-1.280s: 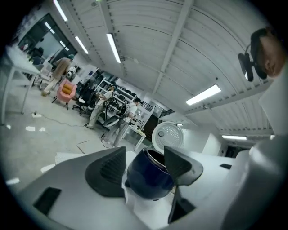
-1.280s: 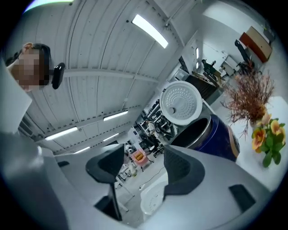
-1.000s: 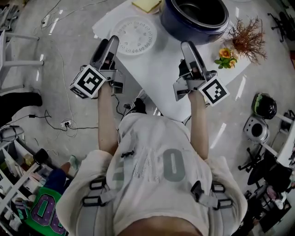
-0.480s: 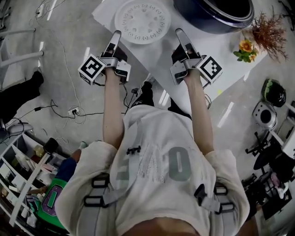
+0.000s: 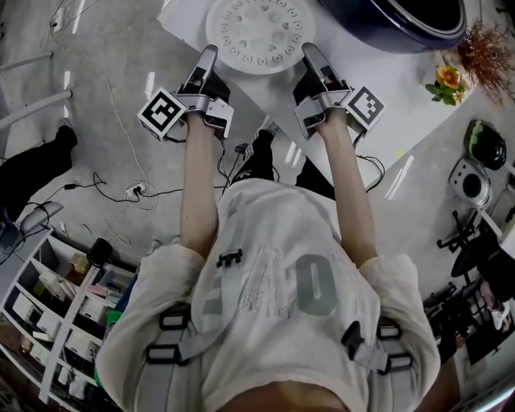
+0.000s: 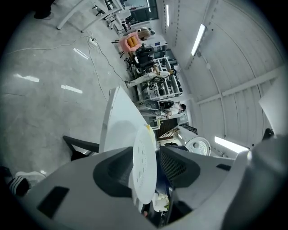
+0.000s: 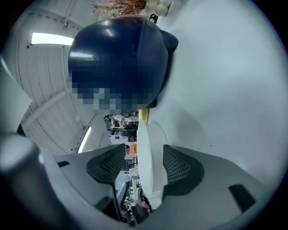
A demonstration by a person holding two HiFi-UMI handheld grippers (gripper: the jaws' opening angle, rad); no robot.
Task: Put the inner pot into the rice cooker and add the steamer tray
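The white table [image 5: 378, 88] spreads out ahead of both your claws. The dark blue rice cooker [image 5: 402, 24] stands beyond the right claw's tips, past the tray. These views don't settle whether the inner pot sits inside it.

The perforated steamer tray [image 5: 259, 34] lies flat on the table between your two claws, and its rim reaches into each.

- **Left claw [image 5: 208, 58]:** jaws apart, with the tray's edge standing between them.
- **Right claw [image 5: 311, 55]:** the same on the opposite side.

Expect the tray to be light, thin and stiff, with a smooth rim that may slip. Hold it at opposite rim points, bite well past the lip, and keep it level.
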